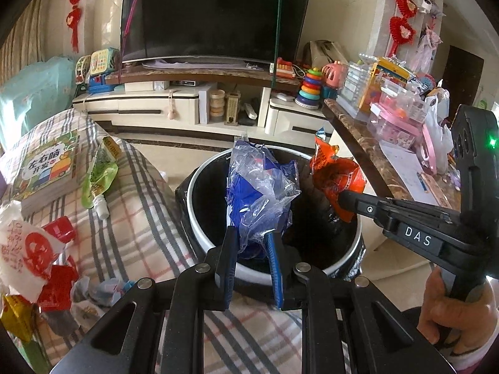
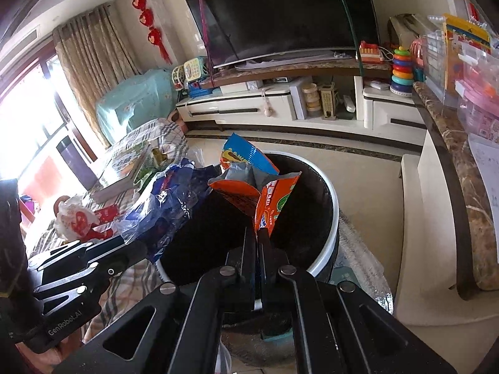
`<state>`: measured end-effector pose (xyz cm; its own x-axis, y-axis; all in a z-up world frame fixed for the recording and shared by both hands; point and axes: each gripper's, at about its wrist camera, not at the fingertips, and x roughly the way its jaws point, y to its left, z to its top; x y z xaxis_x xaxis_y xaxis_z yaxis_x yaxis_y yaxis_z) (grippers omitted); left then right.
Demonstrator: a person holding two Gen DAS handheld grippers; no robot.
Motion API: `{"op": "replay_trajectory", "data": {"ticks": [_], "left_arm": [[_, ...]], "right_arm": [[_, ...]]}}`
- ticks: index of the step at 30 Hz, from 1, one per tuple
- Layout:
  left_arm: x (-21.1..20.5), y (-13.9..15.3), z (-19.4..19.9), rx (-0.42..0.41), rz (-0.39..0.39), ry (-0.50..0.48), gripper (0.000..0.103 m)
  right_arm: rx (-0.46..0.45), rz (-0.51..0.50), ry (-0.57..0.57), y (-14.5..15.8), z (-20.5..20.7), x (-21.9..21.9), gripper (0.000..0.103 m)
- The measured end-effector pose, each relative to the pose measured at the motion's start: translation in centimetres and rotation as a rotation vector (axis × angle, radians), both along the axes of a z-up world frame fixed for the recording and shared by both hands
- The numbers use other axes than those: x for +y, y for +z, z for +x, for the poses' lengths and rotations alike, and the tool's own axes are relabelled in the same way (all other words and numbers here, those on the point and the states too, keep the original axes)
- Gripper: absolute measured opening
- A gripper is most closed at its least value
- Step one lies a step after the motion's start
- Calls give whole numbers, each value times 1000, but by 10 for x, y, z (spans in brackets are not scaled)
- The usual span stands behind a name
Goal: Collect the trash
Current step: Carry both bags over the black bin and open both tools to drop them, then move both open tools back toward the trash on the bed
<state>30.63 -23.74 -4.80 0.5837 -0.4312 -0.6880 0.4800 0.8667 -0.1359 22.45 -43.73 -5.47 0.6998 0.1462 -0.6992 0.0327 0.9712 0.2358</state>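
- Left wrist view: the left gripper (image 1: 253,233) is nearly closed, its blue-padded jaws pinching a crumpled blue and clear plastic bag (image 1: 260,187) that sticks up over the trash bin (image 1: 202,237).
- Right gripper (image 2: 256,232) has its jaws clamped tight on an orange snack wrapper (image 2: 268,199); in the left wrist view it comes in from 3 o'clock and the wrapper hangs over the bin's rim at about 2 o'clock.
- Bin is round with a white rim and a black liner, sitting just beside the plaid blanket (image 1: 140,224).
- Still on the blanket at 9 o'clock: a green pouch (image 1: 99,174), a kids' book (image 1: 50,168), a red and white bag (image 1: 28,249) and more wrappers.
- Behind it all at 12 o'clock: a big dark TV (image 1: 215,15) on a white stand (image 1: 140,106), with toys along the marble counter (image 1: 374,159).
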Motion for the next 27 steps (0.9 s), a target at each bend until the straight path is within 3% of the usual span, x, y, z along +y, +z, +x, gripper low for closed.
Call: {"op": "replay_trajectory", "data": {"ticks": [5,10,12,14,16,24,27], "left_arm": [[-5,-2,6,1,2,1,19],[-6,-4,7,-7,6,13,34],[-4,-4,5,-10,6,24,48],[-1,-4,3,-15,1,35,51],[1,-4,-1,-11,-1,44,56],[21,-4,-30,-15,-10,74,69],[29,-3,-44,-23,-3,90,71]], "right_arm": [[17,-7,-3,-4,7,-2,2],[30,-13,-4,-7,13,0,7],[34,-11,-4,-7,16,0,7],[37,-9,-4,-8,17,0,10],[34,1,-6,-7,16,0,18],[-18,51,-13,2,-1,4,76],[-44,69,-19,6,-10,9,83]]}}
